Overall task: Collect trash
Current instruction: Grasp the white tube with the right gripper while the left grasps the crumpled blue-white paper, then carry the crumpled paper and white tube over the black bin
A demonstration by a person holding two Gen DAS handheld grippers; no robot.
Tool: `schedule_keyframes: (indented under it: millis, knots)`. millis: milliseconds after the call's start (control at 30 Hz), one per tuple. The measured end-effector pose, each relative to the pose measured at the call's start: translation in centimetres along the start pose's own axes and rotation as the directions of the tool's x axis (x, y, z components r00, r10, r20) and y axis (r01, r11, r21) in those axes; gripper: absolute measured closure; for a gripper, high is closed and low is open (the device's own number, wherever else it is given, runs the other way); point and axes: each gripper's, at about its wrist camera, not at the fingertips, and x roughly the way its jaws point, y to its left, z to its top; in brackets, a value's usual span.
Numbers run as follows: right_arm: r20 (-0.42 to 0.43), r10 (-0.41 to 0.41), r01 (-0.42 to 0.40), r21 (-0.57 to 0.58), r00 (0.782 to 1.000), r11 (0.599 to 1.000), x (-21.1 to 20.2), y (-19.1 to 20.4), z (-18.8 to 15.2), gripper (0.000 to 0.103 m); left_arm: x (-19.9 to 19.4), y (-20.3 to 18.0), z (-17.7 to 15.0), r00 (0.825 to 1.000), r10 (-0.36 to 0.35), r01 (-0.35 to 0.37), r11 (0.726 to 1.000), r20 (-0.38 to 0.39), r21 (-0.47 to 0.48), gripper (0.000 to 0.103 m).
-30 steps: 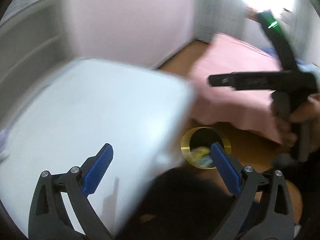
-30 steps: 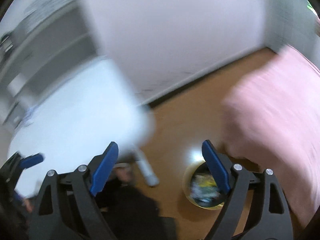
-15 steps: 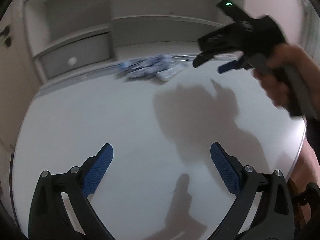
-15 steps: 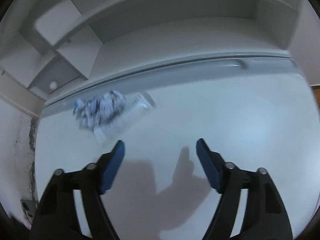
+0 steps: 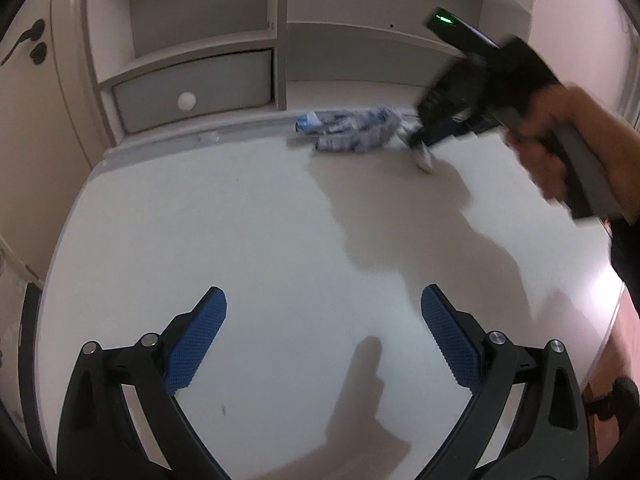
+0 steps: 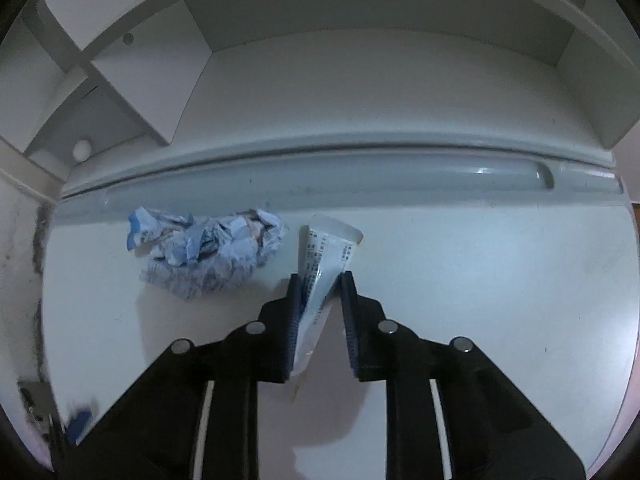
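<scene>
Left gripper (image 5: pixel 322 322) spread wide, blue pads holding nothing, hovering over bare white desk top (image 5: pixel 260 240); crumpled blue-and-white paper wad (image 6: pixel 204 250) left of flattened white printed tube (image 6: pixel 320 276), near grey back groove (image 6: pixel 360 178); right gripper (image 6: pixel 320 304) narrowed onto tube, full pinch unclear; open desk rightward; white shelving (image 6: pixel 360 60) behind.
</scene>
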Motion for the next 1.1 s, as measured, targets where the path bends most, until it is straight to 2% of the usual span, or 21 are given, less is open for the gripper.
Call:
schedule_keyframes:
  millis: [100, 233, 267, 300, 367, 433, 533, 633, 667, 700, 733, 800, 867, 933, 1033, 1100]
  knots:
    - [0.021, 0.024, -0.024, -0.018, 0.999, 1.0, -1.2, -2.0, -1.8, 0.086, 1.7, -0.2, 3.0, 1.0, 0.004, -0.004, 0.999, 0.004, 0.041, 0.008]
    - [0.025, 0.086, -0.085, -0.018, 0.996, 0.996, -2.8, -5.8, -5.5, 0.086, 5.1, -2.3, 7.9, 0.999, 0.038, -0.044, 0.982, 0.036, 0.186, 0.008]
    - [0.023, 0.099, -0.099, -0.012, 0.995, 0.995, -3.1, -6.7, -6.5, 0.086, 5.9, -2.9, 8.7, 0.999, 0.033, -0.04, 0.974, 0.037, 0.224, 0.008]
    - [0.023, 0.108, -0.108, -0.008, 0.994, 0.994, -3.6, -7.9, -7.7, 0.086, 7.5, -3.9, 9.9, 0.999, 0.03, -0.04, 0.954, 0.038, 0.297, 0.008]
    - [0.029, 0.113, -0.113, -0.001, 0.993, 0.994, -4.2, -9.7, -9.5, 0.086, 9.3, -5.0, 11.3, 0.996, 0.061, -0.083, 0.925, 0.071, 0.371, 0.008]
    - [0.029, 0.128, -0.128, 0.012, 0.991, 0.992, -4.7, -11.3, -11.0, 0.086, 10.9, -5.6, 12.5, 0.997, 0.059, -0.076, 0.912, 0.055, 0.402, 0.008]
    - [0.035, 0.143, -0.144, 0.027, 0.989, 0.989, -5.8, -13.3, -13.0, 0.086, 12.9, -6.2, 13.8, 1.0, 0.03, -0.027, 0.911, 0.0, 0.412, 0.008]
    - [0.05, 0.145, -0.147, 0.042, 0.988, 0.988, -6.7, -15.3, -14.7, 0.086, 14.4, -6.9, 14.0, 0.997, 0.074, -0.06, 0.888, -0.013, 0.456, 0.009]
    - [0.058, 0.143, -0.145, 0.047, 0.988, 0.988, -7.3, -16.1, -15.5, 0.086, 14.6, -7.2, 13.9, 0.996, 0.084, -0.068, 0.882, -0.014, 0.466, 0.019]
    - [0.071, 0.135, -0.139, 0.054, 0.988, 0.989, -8.0, -17.1, -16.4, 0.086, 14.7, -7.1, 13.7, 0.995, 0.095, -0.076, 0.88, -0.015, 0.469, 0.041]
    - [0.084, 0.125, -0.13, 0.058, 0.989, 0.99, -8.4, -17.8, -17.0, 0.086, 14.5, -7.2, 13.5, 0.995, 0.097, -0.075, 0.885, -0.023, 0.46, 0.053]
    - [0.113, 0.108, -0.116, 0.071, 0.988, 0.991, -9.6, -19.2, -18.3, 0.086, 13.9, -7.6, 12.9, 0.992, 0.125, -0.097, 0.89, -0.034, 0.445, 0.06]
    - [0.148, 0.089, -0.104, 0.091, 0.985, 0.99, -11.0, -20.7, -20.0, 0.086, 12.4, -9.1, 11.7, 0.994, 0.098, -0.071, 0.893, -0.04, 0.445, 0.069]
    - [0.186, 0.053, -0.077, 0.125, 0.981, 0.989, -12.5, -22.8, -22.4, 0.086, 10.5, -11.9, 10.3, 0.997, 0.066, -0.043, 0.885, -0.034, 0.464, 0.07]
    - [0.223, -0.032, -0.012, 0.192, 0.974, 0.981, -13.9, -25.6, -25.9, 0.086, 8.0, -17.4, 8.3, 0.998, -0.022, 0.048, 0.877, -0.061, 0.477, 0.071]
    - [0.239, -0.077, 0.013, 0.258, 0.968, 0.966, -14.7, -27.9, -28.8, 0.086, 6.4, -21.7, 6.9, 0.991, -0.103, 0.13, 0.866, -0.083, 0.484, 0.071]
